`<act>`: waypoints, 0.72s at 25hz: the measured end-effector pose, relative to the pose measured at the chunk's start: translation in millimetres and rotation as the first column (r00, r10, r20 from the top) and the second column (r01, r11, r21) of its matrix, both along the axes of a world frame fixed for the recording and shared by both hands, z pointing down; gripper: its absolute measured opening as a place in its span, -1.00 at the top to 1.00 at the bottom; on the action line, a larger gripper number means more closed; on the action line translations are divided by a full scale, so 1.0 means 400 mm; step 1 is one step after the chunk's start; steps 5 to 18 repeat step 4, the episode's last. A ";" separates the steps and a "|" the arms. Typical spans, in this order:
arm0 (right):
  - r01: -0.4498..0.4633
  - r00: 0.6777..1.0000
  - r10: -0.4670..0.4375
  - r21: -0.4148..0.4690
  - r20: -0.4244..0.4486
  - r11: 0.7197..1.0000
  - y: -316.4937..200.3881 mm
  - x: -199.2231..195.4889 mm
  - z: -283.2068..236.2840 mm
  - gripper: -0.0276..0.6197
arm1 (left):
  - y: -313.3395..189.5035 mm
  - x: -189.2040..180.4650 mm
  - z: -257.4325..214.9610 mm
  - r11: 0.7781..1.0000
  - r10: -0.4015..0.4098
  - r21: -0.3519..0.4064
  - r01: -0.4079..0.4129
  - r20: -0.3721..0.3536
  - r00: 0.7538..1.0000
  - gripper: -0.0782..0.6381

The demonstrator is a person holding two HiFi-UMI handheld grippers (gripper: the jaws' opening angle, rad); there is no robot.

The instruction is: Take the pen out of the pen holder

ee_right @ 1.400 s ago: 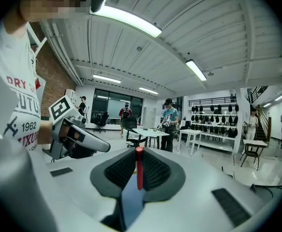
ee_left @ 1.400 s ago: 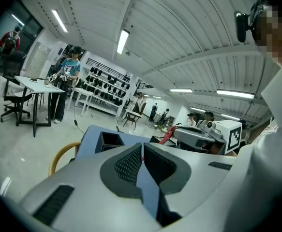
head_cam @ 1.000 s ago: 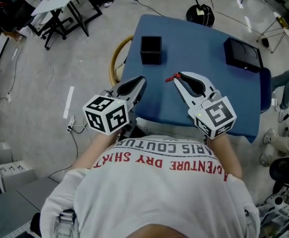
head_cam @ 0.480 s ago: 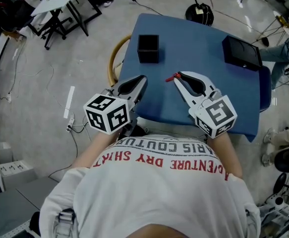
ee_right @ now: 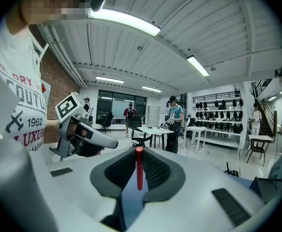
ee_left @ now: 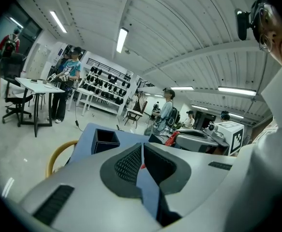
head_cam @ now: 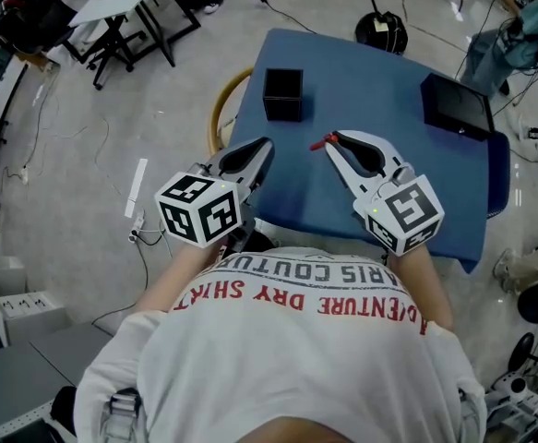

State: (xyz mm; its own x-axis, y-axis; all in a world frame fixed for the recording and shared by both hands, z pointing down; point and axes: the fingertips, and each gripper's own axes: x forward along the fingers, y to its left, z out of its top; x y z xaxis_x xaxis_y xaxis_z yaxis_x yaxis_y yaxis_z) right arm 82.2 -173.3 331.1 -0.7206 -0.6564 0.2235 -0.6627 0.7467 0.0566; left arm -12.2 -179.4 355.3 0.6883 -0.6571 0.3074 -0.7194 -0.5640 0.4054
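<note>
Left gripper (head_cam: 262, 148) is clenched on nothing; the pen holder (head_cam: 282, 94) stands ahead of its tips, apart. Right gripper (head_cam: 333, 142) grasps the red pen (ee_right: 139, 170) between its 2 jaws; best a firm, level squeeze, well clear of the holder.

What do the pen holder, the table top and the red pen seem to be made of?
Pen holder: matte black plastic, probably; stiff square walls, no shine.
Table top: blue cloth, seemingly; it hangs over the edges.
Red pen: smooth plastic, likely.

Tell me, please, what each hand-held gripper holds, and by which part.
The right hand-held gripper pinches a red pen by its shaft; the left hand-held gripper holds nothing.
</note>
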 end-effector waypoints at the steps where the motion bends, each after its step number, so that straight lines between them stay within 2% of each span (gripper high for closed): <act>1: 0.001 1.000 -0.001 0.003 0.001 1.000 -0.002 -0.001 -0.003 0.75 | -0.003 -0.003 -0.003 1.000 -0.003 0.003 0.003 0.001 1.000 0.67; 18: 0.004 1.000 -0.004 0.008 0.003 1.000 -0.005 -0.003 -0.010 0.75 | -0.005 -0.006 -0.014 1.000 -0.007 0.011 0.007 0.002 1.000 0.67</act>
